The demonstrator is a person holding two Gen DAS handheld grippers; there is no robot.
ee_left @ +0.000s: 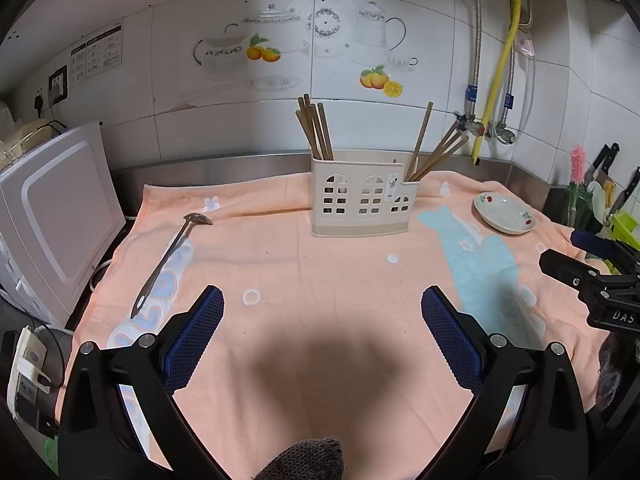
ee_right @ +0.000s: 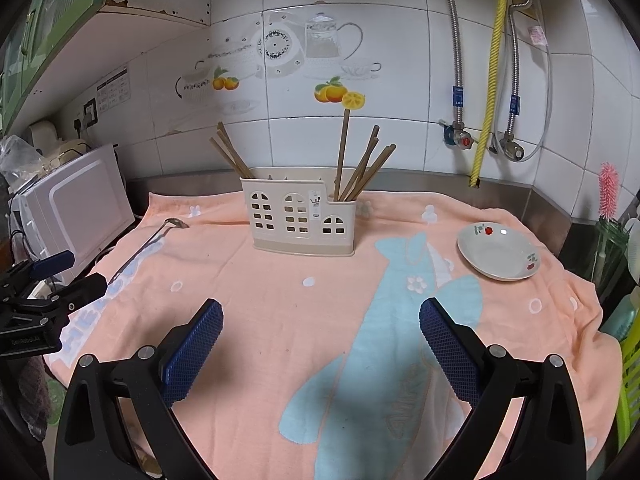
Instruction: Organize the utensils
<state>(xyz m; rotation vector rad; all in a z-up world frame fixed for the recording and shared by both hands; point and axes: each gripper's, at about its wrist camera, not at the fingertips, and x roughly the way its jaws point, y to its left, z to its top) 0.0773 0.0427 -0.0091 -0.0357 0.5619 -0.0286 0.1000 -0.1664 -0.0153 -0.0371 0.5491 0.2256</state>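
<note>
Both tongs — left (ee_left: 322, 304), right (ee_right: 321, 316) — gape empty; holder (ee_left: 362, 200) hides chopstick (ee_left: 316, 128) tips.

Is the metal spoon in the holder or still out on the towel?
Out. The metal spoon lies flat on the towel, left of the utensil holder and apart from it.

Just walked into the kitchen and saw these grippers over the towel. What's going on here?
A person is sorting utensils with two handheld grippers. The left gripper and right gripper both hang open and hold nothing. Chopsticks already stand in the end compartments of the cream utensil holder. A metal spoon lies on the towel to the left, and a small dish sits to the right.
</note>
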